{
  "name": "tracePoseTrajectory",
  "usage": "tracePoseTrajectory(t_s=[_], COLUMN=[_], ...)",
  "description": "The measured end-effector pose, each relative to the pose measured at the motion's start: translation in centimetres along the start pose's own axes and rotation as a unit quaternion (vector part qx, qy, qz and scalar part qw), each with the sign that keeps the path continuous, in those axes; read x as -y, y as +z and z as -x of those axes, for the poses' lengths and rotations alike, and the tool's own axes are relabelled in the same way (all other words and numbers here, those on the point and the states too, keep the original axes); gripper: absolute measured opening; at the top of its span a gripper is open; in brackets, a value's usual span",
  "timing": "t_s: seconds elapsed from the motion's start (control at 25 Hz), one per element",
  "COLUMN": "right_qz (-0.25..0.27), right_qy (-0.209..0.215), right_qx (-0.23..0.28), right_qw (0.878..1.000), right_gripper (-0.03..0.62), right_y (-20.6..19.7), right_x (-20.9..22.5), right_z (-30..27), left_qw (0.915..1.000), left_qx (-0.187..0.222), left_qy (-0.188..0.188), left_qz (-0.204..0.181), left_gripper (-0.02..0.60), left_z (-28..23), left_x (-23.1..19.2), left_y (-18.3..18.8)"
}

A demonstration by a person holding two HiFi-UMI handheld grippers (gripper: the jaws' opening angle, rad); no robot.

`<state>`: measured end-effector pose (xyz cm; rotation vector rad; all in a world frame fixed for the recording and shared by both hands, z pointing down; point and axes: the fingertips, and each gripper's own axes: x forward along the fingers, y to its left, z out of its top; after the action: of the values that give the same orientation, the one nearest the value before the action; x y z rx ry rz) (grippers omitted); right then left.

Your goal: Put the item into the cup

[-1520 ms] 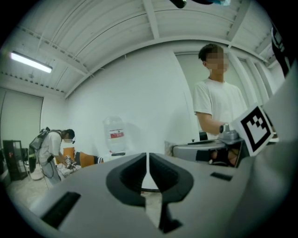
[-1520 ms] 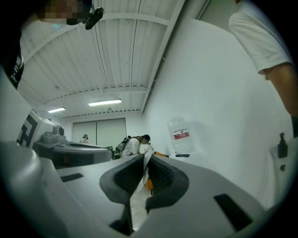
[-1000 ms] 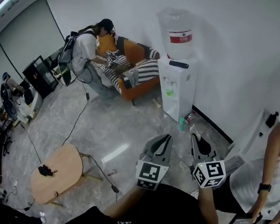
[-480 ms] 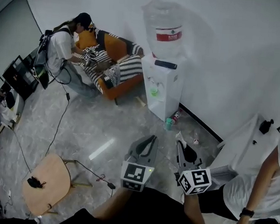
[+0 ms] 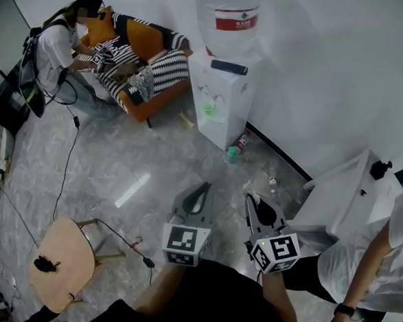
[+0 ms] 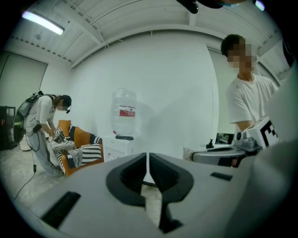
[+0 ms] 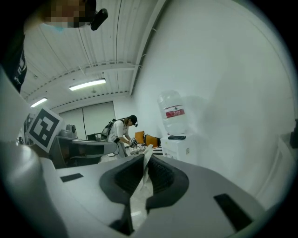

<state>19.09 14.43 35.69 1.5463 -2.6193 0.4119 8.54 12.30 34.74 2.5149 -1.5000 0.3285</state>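
Both grippers are held side by side above the grey marble floor, pointing toward a water dispenser (image 5: 222, 89). My left gripper (image 5: 203, 186) is shut, its jaws meeting on nothing (image 6: 147, 155). My right gripper (image 5: 250, 195) is shut on a thin white paper-like item (image 7: 142, 179), which sticks out a little past the jaw tips (image 5: 252, 192). No cup can be made out with certainty in any view.
A person bends over an orange sofa (image 5: 137, 46) at the far left. A small round wooden table (image 5: 53, 260) with a cable stands at the lower left. At the right are a white table (image 5: 344, 194) and a person in a white shirt (image 5: 370, 261).
The head view has swung, so the dispenser and sofa slid up and left in the frame. Both grippers keep their side-by-side pose, the right one still shut on the white item.
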Motion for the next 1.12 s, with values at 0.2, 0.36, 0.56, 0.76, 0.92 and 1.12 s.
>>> tracePoseTrajectory(t_s=[0.2,0.36,0.56,0.76,0.92,1.12], right_qz=[0.005,0.008,0.006,-0.004,0.0,0.015], right_qy=[-0.002,-0.004,-0.006,-0.003,0.006,0.015], right_qx=[-0.021,-0.038,-0.05,-0.047,-0.042,-0.044], right_qw=[1.0,0.999,0.999,0.999,0.999,0.999], right_gripper=[0.034,0.034,0.034,0.034,0.034,0.034], right_y=[0.1,0.1,0.4,1.4,2.6,3.6], right_x=[0.1,0.5,0.7,0.4,-0.3,-1.0], right_z=[-2.5,-4.4,-8.2,-12.6,-16.3,-19.8], left_qw=[0.9999,0.9995,0.9991,0.9992,0.9992,0.9994], left_qx=[-0.007,-0.013,-0.025,-0.03,-0.029,-0.017], left_qy=[0.003,0.002,0.0,0.001,0.004,0.009], left_qz=[0.015,0.028,0.034,0.027,0.026,0.029], left_gripper=[0.026,0.026,0.026,0.026,0.026,0.026], left_z=[-1.8,-3.6,-5.8,-7.7,-8.9,-10.4], left_x=[-2.4,-4.1,-7.2,-10.9,-13.9,-17.2], left_y=[-0.2,-0.4,-0.4,0.7,1.7,3.0])
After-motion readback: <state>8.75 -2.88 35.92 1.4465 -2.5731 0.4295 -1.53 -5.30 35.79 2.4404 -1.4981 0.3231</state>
